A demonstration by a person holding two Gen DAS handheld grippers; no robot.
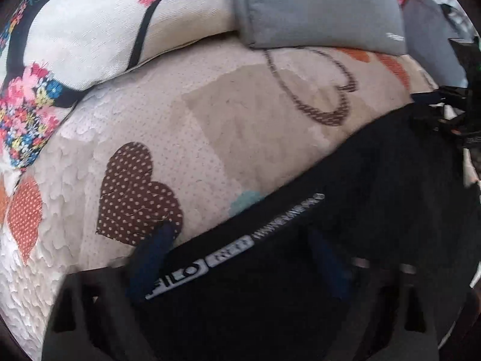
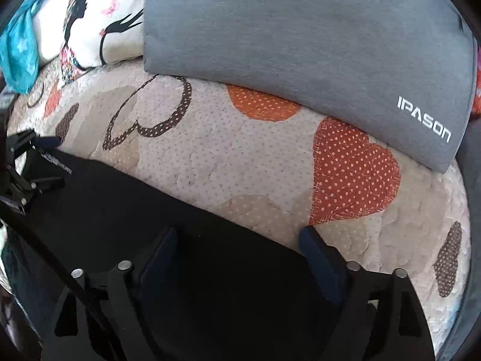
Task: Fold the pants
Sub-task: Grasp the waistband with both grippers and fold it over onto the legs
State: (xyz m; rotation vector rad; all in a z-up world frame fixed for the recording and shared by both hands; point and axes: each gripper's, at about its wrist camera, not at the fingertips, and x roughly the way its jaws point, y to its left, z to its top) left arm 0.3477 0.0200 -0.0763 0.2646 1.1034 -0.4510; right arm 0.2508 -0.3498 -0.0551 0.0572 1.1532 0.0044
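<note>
Black pants [image 1: 345, 210] lie flat on a quilted heart-pattern bedspread [image 1: 240, 120], with a white logo strip along their far edge. My left gripper [image 1: 240, 240] is open, its blue fingers astride the pants' edge at the logo. My right gripper [image 2: 237, 240] is open over the pants [image 2: 135, 204] at their right end, one finger past the edge above the bedspread [image 2: 240, 150]. The left gripper also shows in the right wrist view [image 2: 45, 159], and the right gripper shows at the left wrist view's right edge [image 1: 442, 111].
A grey cushion [image 2: 300, 36] marked IPASON lies just beyond the pants; it also shows in the left wrist view [image 1: 318, 6]. A white floral pillow [image 1: 105, 24] lies at the far left. A teal cloth [image 2: 18, 45] sits at the far left corner.
</note>
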